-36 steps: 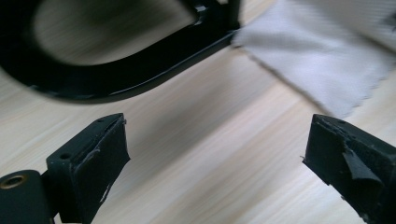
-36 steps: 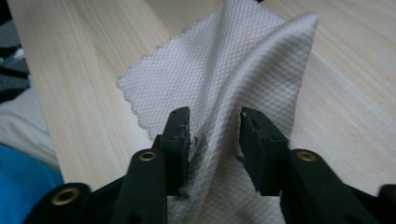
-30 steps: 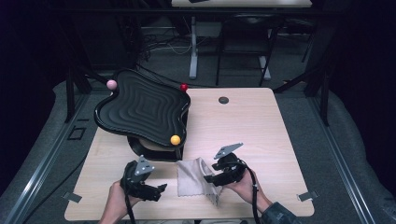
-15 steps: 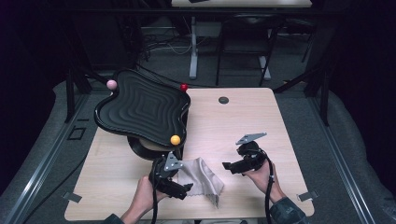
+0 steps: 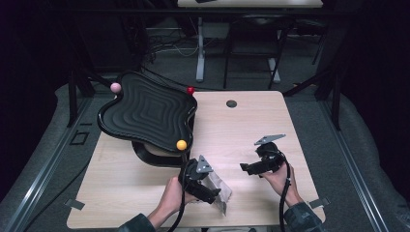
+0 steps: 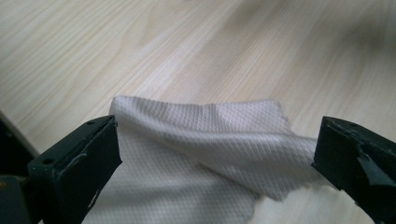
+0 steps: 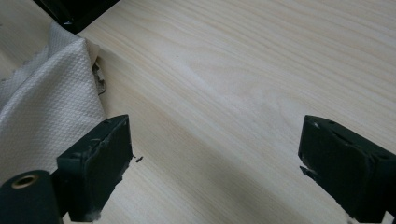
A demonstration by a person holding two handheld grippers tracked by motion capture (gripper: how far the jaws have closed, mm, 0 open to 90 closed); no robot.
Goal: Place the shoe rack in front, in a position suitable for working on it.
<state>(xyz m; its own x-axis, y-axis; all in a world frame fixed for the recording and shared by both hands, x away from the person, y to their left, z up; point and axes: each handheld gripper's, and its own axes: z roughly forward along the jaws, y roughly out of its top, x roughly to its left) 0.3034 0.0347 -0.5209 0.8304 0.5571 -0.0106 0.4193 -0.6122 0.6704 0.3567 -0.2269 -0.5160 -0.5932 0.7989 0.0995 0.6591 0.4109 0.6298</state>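
Straddling the white cloth (image 6: 196, 154) with wide jaws, the left gripper (image 5: 207, 186).
Right gripper (image 7: 210, 163) wide too, just opened, over bare table (image 7: 243, 70).

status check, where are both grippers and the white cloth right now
Left gripper open, jaws either side of the crumpled white waffle-weave cloth. Right gripper open over bare wooden table, jaws just opened, nothing between them. Nothing in the way.

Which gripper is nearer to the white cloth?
Left. The left gripper is right at the white cloth, its open jaws around a raised fold. The right gripper is off to the cloth's right, open over bare table.
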